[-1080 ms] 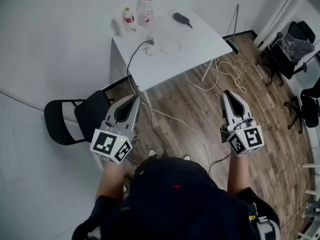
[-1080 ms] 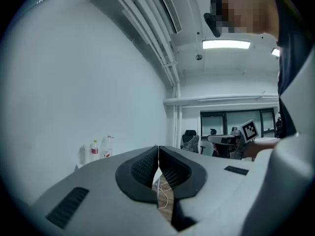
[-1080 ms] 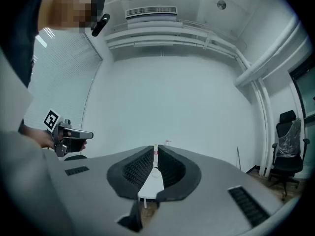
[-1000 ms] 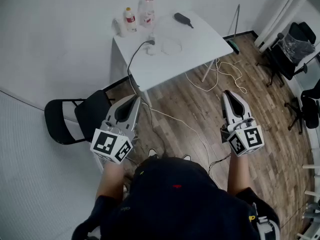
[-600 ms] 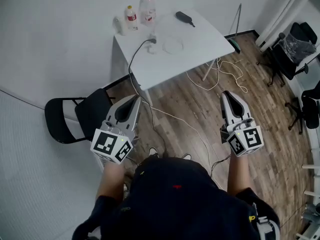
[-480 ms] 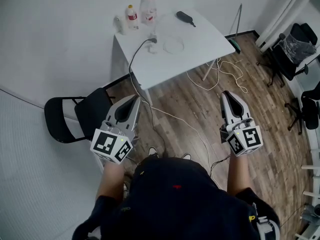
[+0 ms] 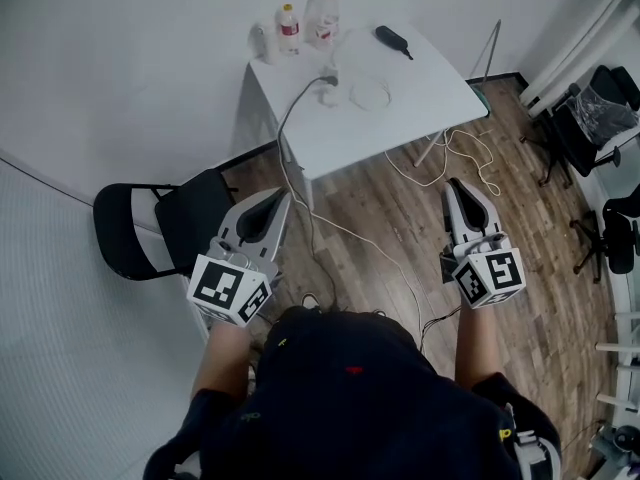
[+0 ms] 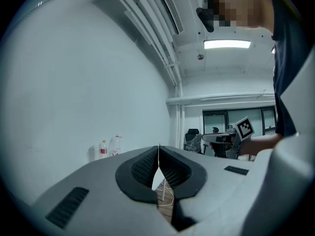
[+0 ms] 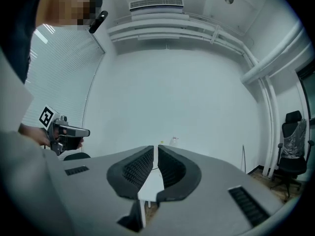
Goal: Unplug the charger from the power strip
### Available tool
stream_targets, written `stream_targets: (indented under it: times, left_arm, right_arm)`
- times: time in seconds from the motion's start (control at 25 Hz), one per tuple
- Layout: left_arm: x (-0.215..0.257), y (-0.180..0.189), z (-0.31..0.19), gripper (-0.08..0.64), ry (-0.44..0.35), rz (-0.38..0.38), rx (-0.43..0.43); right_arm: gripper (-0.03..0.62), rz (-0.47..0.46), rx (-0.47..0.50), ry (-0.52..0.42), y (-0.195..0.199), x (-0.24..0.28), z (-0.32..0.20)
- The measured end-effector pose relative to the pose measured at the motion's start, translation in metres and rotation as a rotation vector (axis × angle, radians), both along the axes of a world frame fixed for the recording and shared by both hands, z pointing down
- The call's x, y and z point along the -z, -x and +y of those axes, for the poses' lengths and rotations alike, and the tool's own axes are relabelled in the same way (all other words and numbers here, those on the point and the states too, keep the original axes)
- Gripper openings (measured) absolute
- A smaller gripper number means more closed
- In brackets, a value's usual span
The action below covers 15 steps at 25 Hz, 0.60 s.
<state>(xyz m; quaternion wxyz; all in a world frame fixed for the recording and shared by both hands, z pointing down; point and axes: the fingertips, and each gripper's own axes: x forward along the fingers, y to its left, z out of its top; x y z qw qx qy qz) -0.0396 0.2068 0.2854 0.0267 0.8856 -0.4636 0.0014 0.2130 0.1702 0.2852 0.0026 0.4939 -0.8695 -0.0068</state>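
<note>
A white table [image 7: 415, 118] stands far ahead by the wall. Near its back edge sits a small pale plug block [image 7: 328, 77] with a dark cable [image 7: 288, 133] running off the table's front edge to the floor; charger and power strip are too small to tell apart. A white coiled lead [image 7: 369, 95] lies beside it. My left gripper [image 7: 275, 200] [image 8: 158, 149] and right gripper [image 7: 458, 186] [image 9: 156, 149] are held level over the floor, well short of the table. Both are shut with nothing between the jaws.
Two bottles [image 7: 289, 28] and a black handled object [image 7: 394, 40] are on the table. A black folding chair [image 7: 160, 230] stands at the left. White cords [image 7: 455, 158] trail over the wooden floor. Office chairs [image 7: 600, 98] stand at the right.
The table now sits further right in the head view and a little nearer. Both grippers have drifted with the person and stay shut.
</note>
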Motion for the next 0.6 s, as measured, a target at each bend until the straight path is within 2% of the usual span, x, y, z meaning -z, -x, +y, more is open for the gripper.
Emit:
stream_targets:
  times: [0.32, 0.6]
  left_arm:
    - [-0.007, 0.058, -0.008, 0.023, -0.006, 0.017, -0.033]
    - [-0.017, 0.078, -0.029, 0.023, 0.009, 0.052, -0.049]
  right_arm:
    - [0.041, 0.028, -0.007, -0.014, 0.072, 0.005, -0.008]
    - [0.041, 0.059, -0.03, 0.011, 0.087, -0.001, -0.022]
